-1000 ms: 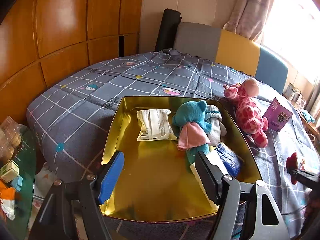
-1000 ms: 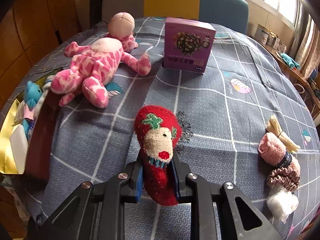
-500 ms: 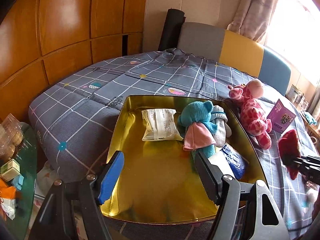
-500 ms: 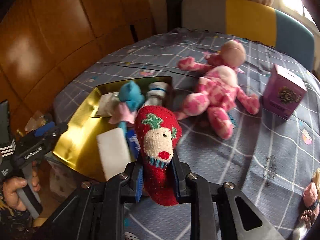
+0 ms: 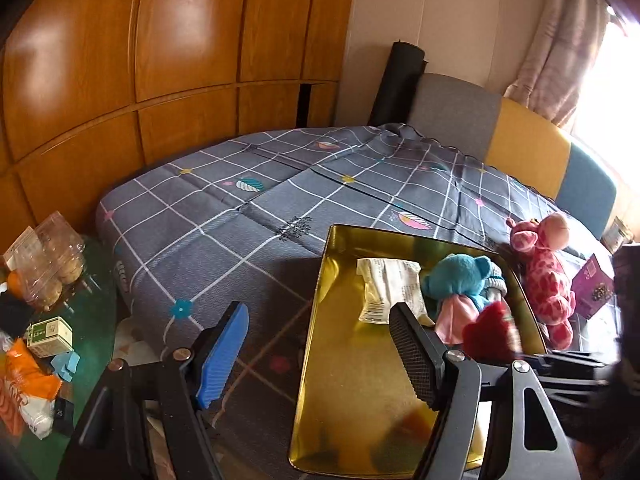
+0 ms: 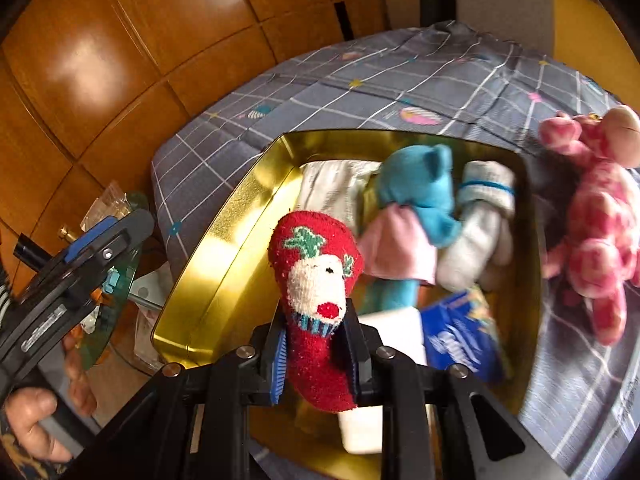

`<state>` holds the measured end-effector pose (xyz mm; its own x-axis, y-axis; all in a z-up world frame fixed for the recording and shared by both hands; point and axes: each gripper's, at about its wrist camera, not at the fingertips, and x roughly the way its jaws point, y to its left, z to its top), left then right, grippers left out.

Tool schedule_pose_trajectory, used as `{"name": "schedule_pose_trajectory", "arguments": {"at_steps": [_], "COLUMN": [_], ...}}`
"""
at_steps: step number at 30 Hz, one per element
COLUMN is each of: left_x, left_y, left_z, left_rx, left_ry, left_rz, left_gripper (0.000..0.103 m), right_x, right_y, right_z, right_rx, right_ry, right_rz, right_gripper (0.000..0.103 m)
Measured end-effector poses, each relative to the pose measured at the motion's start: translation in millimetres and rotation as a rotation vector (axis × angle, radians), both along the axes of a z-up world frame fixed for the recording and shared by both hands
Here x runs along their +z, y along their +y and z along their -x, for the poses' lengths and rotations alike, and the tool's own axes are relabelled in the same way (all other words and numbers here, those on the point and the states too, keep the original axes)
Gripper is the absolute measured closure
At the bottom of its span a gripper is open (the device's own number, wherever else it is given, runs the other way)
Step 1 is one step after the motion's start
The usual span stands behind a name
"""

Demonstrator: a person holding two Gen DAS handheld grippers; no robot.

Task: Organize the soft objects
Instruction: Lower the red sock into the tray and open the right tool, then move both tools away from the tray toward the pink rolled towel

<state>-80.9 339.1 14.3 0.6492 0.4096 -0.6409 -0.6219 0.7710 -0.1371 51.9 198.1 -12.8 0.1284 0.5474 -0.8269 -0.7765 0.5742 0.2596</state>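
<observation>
Right gripper, nearest: jaws clamping narrow on red reindeer sock, white snout and red nose facing cam, sock hanging over near part of gold tray. Left gripper: jaws standing wide, nothing between, hovering over tray's near-left edge and the bedspread; in right cam showing at left, gripped by a hand.

Sitting in tray, near to far: white block partly hidden behind the sock, blue tissue pack w/ white script too blurred to read, then teal plush bear w/ pink cloth, rolled white sock w/ blue stripe just beside it, white wrapped packet w/ barcode and small print, illegible.

Lying right of tray on grey checked bedspread: pink spotted plush touching tray's outer wall, purple box beyond, printing not legible.

Sitting far left, off bed: green glass side table carrying clear food tubs, small green-white carton, orange bag; labels unreadable.
</observation>
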Motion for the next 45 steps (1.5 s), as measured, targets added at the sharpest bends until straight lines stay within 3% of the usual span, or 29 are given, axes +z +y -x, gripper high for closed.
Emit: {"name": "schedule_pose_trajectory", "arguments": {"at_steps": [5,10,14,21,35,45], "left_x": [-5,-7,-7,-6,-3,-1], "left_y": [2,2,-1,-6,-15,-26], "left_z": [-1,-2,-3,-5,-7,-11], "left_rx": [0.002,-0.001,-0.014,-0.03,-0.054,-0.099], "left_ry": [0.014,0.017,0.017,0.016,0.014,0.011], "left_rz": [0.009,0.012,0.012,0.015,0.011,-0.001], "left_gripper": [0.03,0.03,0.03,0.029,0.029,0.029], "right_x": [-12,-40,-47,-40,-14,15], "right_y": [24,43,40,31,6,-62], "right_z": [-3,-16,-23,-19,-7,4], "right_rx": [0.028,0.015,-0.037,-0.041,-0.1,-0.25], "right_ry": [0.009,0.009,0.009,0.001,-0.102,-0.23], "right_rz": [0.011,0.096,0.108,0.077,0.024,-0.043], "right_gripper": [0.08,0.076,0.067,0.061,0.06,0.06]}}
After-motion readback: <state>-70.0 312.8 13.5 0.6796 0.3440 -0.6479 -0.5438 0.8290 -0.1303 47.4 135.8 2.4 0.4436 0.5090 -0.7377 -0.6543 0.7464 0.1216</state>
